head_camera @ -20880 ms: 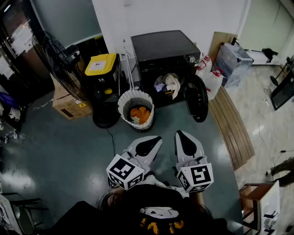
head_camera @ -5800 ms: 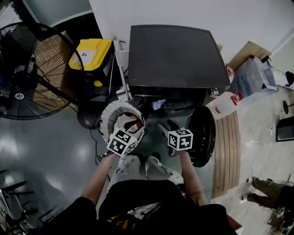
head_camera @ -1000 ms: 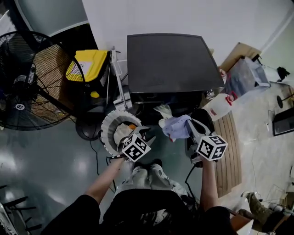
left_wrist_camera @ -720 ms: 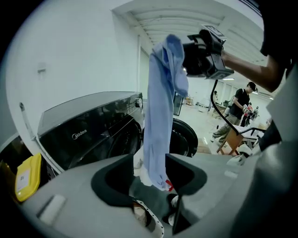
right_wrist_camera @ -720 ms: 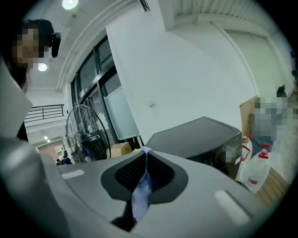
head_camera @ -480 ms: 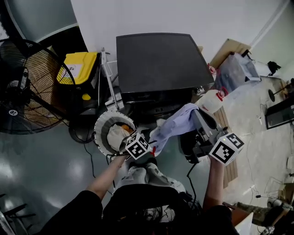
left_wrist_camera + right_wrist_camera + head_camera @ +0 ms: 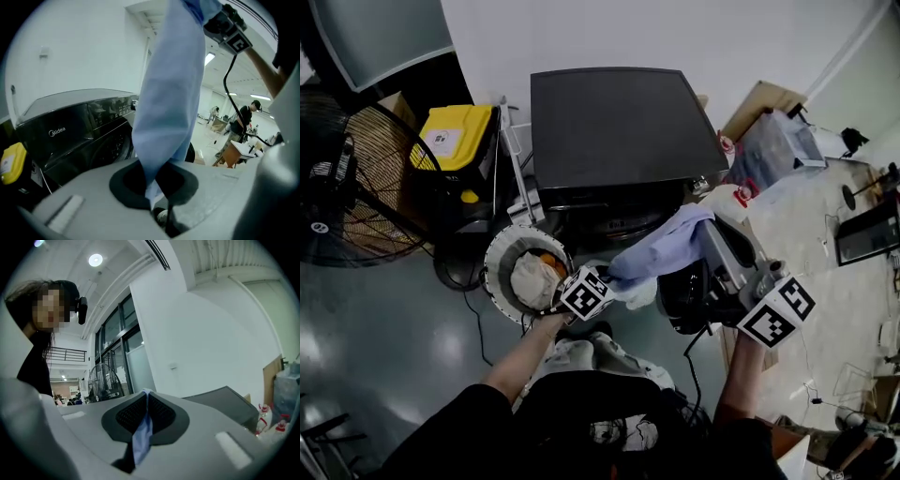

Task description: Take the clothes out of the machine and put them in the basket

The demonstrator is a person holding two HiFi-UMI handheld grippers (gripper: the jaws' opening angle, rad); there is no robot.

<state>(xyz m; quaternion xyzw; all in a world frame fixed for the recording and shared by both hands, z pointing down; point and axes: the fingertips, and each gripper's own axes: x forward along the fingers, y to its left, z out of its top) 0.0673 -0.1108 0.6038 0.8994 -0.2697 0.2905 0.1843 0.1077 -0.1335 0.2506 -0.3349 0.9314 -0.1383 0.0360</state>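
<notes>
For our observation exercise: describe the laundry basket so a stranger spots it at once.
Find the black washing machine at the white wall. On the floor by its front left corner stands the basket: the only round white container, beige and orange clothes inside.

The blue garment (image 7: 661, 248) is thin, smooth cloth, matt, with soft folds. The machine (image 7: 623, 122) has a dark, smooth top with a dull sheen, and its front is glossy black and reflects the light. The basket (image 7: 492, 272) looks like matt white plastic. The shells of the left gripper (image 7: 154, 180) and the right gripper (image 7: 145, 416) are matt grey plastic. Their pads (image 7: 129, 416) are black and finely ribbed. The floor (image 7: 384, 328) is smooth and glossy. The fan (image 7: 356, 187) has a thin metal wire grill. The yellow lid (image 7: 450, 136) is smooth plastic.
</notes>
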